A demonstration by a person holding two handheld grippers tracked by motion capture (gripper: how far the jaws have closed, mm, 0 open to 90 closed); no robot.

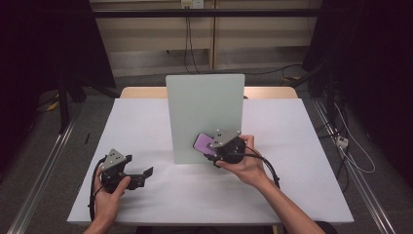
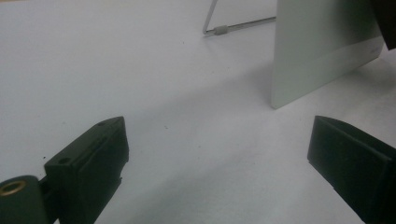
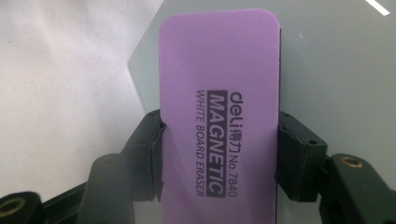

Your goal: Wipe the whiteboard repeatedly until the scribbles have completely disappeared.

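The purple eraser (image 3: 219, 121) sits between the two black jaws of the right gripper (image 1: 214, 148), which press on its long sides and hold it tight. The bottom end of the eraser is cut off at the lower edge of the right gripper view. In the high view a small purple corner (image 1: 201, 143) peeks out from under the gripper's grey plate, and the rest is hidden. The eraser is up against the lower part of the whiteboard (image 1: 204, 114), which stands upright in the middle of the table (image 1: 146, 195). Whether the eraser's back touches the board is hard to tell.

The board's bottom edge rests on the white table top. In the left gripper view its wire stand (image 2: 233, 27) shows behind it. There is lots of bare table to the left, to the right and in front of the board.

The right hand (image 1: 246, 165) reaches in from below and points its gripper at the board. The left hand (image 1: 111, 192) rests near the front left of the table. Its left gripper (image 1: 141, 176) lies low over the table with jaws wide apart and nothing between them.
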